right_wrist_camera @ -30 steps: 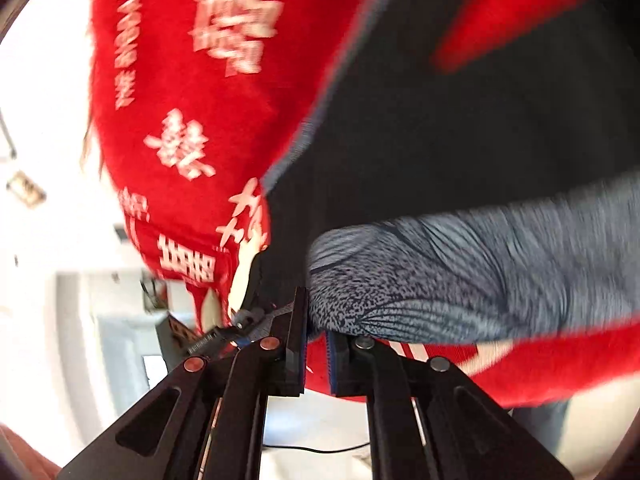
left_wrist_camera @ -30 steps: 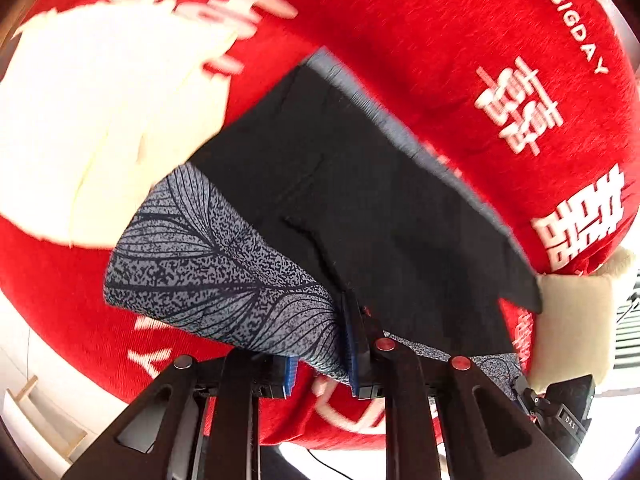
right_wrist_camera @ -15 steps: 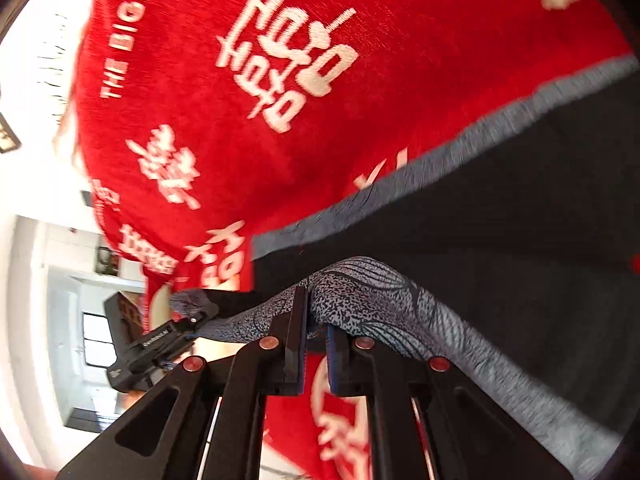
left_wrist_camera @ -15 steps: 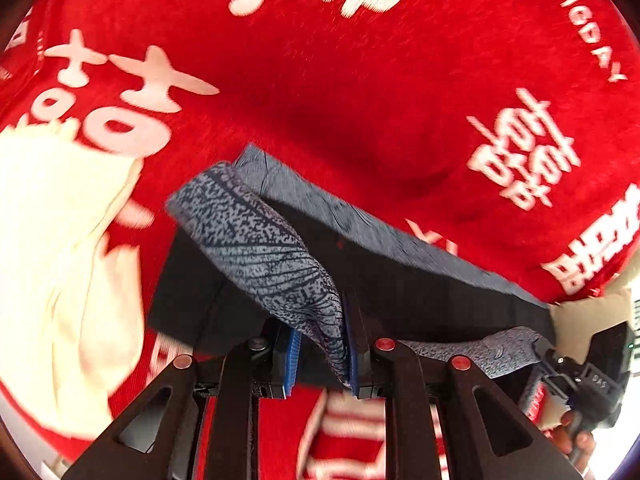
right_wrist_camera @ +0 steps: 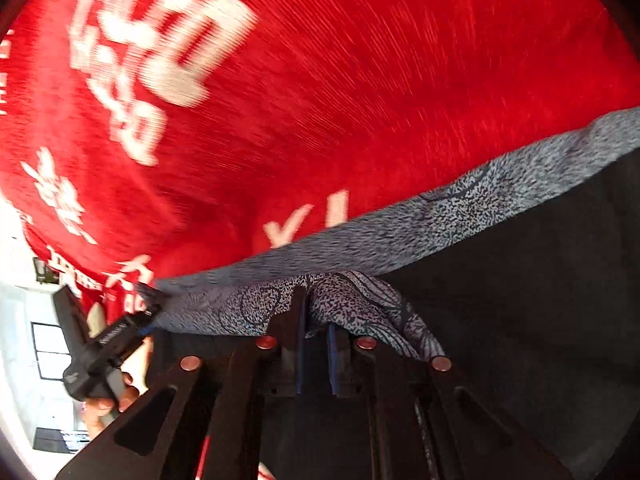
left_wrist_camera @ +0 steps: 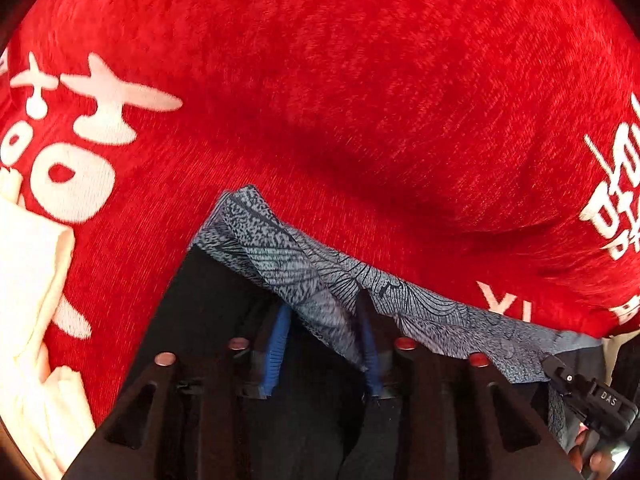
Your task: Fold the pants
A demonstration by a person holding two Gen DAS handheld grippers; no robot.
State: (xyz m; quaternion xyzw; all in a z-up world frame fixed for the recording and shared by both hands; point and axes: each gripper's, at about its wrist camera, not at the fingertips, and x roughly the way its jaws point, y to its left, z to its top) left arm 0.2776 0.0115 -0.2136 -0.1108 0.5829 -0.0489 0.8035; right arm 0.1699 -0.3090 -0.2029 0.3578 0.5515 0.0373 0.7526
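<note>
The pants (left_wrist_camera: pixel 224 300) are dark with a grey leaf-patterned band (left_wrist_camera: pixel 420 312) along one edge. They lie on a red blanket with white lettering (left_wrist_camera: pixel 360 100). My left gripper (left_wrist_camera: pixel 324 332) has its jaws apart, with a fold of the patterned band draped between them against the right pad. My right gripper (right_wrist_camera: pixel 316 320) is nearly closed on the patterned band (right_wrist_camera: pixel 352 304) at the other corner. The dark pants cloth (right_wrist_camera: pixel 540 280) lies to its right. Each gripper shows in the other's view, the right one (left_wrist_camera: pixel 592 396) and the left one (right_wrist_camera: pixel 104 344).
A cream-white cloth (left_wrist_camera: pixel 28 280) lies on the blanket at the left. The red blanket (right_wrist_camera: pixel 360 80) spreads ahead of both grippers. A bright room with a window (right_wrist_camera: pixel 48 348) shows past the blanket's left edge.
Both grippers have carried the patterned edge forward and down over the dark cloth, folding the pants. The left jaws have opened wider around the band.
</note>
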